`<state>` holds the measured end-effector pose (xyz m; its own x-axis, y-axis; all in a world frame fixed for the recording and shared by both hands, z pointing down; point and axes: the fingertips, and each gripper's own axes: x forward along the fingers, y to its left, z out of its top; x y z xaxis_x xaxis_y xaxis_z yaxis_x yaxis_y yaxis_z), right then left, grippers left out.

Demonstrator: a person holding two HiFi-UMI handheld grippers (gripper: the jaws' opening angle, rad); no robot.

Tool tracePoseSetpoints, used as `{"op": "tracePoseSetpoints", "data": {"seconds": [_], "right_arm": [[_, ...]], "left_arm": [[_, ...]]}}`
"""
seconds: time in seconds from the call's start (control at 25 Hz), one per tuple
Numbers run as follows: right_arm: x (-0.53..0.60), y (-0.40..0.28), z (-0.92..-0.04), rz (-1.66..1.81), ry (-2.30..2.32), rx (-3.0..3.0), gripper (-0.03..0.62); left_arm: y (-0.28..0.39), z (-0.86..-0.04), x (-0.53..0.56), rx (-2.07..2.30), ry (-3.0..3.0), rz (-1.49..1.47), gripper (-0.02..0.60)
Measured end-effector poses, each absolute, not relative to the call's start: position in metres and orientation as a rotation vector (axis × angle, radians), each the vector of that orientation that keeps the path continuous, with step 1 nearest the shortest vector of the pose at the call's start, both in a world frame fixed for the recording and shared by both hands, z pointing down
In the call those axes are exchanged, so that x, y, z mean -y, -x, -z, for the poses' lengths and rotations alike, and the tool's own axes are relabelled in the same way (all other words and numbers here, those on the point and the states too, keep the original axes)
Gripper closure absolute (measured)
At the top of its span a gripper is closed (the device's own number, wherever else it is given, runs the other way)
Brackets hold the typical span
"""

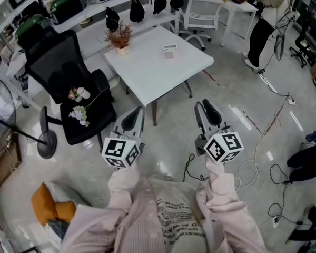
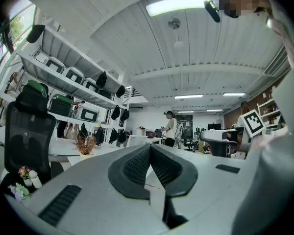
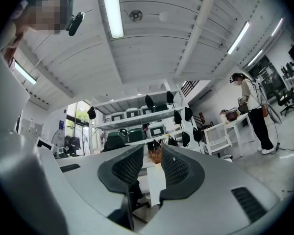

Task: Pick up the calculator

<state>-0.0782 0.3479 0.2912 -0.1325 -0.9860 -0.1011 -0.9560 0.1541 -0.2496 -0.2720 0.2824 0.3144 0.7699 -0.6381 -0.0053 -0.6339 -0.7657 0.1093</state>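
Observation:
The calculator point(image 1: 170, 51), small and light with a pinkish face, lies flat near the far right edge of the white table point(image 1: 147, 73). Both grippers hang over the floor in front of the table, well short of it, pointing level toward it. My left gripper point(image 1: 139, 110) has its jaws together at the tips with nothing between them, as the left gripper view point(image 2: 150, 146) also shows. My right gripper point(image 1: 204, 105) stands open with a narrow gap and holds nothing; through the gap of the right gripper point(image 3: 152, 147) I see the table and the plant. The calculator does not show in either gripper view.
A small potted dried plant point(image 1: 121, 38) stands at the table's far left corner. A black office chair point(image 1: 73, 88) with artificial flowers on its seat is left of the table, a floor fan point(image 1: 10, 125) beyond it. Cables point(image 1: 253, 157) lie on the floor at right. A person point(image 1: 268, 15) stands by a far table.

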Motion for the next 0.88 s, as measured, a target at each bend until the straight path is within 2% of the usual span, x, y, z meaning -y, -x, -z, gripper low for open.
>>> {"op": "tracePoseSetpoints", "data": {"seconds": [0.44,0.88], "right_arm": [[-0.323,0.052,-0.310,0.267,1.894,-2.165,0.410],[-0.254,0.017,-0.333,0.313,1.906,-2.177,0.388]], "left_arm": [[0.246,-0.329,-0.257,1.013,-2.834,0.028,0.580],[0.205,-0.352,-0.189,0.992,-2.797,0.009,0.580]]}}
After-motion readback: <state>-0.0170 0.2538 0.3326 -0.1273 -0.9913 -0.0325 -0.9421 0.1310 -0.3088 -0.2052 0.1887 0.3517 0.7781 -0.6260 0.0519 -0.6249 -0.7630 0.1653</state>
